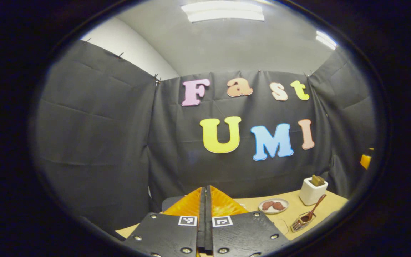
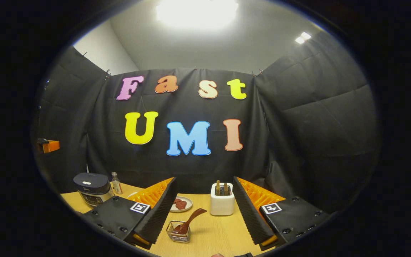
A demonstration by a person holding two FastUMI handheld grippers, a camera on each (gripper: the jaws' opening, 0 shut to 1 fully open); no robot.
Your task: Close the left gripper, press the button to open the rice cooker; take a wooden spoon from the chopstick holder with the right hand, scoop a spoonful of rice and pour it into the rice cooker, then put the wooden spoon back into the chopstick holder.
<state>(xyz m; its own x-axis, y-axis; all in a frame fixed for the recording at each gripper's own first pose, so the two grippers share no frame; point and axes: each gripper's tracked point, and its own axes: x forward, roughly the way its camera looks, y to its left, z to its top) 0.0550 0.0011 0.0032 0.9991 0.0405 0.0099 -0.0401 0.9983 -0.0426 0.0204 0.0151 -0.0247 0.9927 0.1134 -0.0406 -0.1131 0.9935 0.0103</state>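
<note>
The right gripper view shows the cooker (image 2: 93, 188), lid down, at the table's (image 2: 212, 233) far left, with a small bottle (image 2: 116, 182) beside it. The left gripper (image 1: 204, 210) has its fingers pressed together, holding nothing. The right gripper (image 2: 205, 208) is wide apart and empty. Between its fingers the spoon (image 2: 188, 222) leans in the holder (image 2: 178, 232), near a plate (image 2: 182, 204) and a white toaster (image 2: 222, 200).

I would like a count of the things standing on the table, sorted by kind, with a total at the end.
Rice cooker, lid shut: 1
Small bottle: 1
Plate with two brownish pieces of food: 1
White holder with utensils standing in it: 1
Wire chopstick holder: 1
Wooden spoon leaning in that holder: 1
Total: 6
</note>
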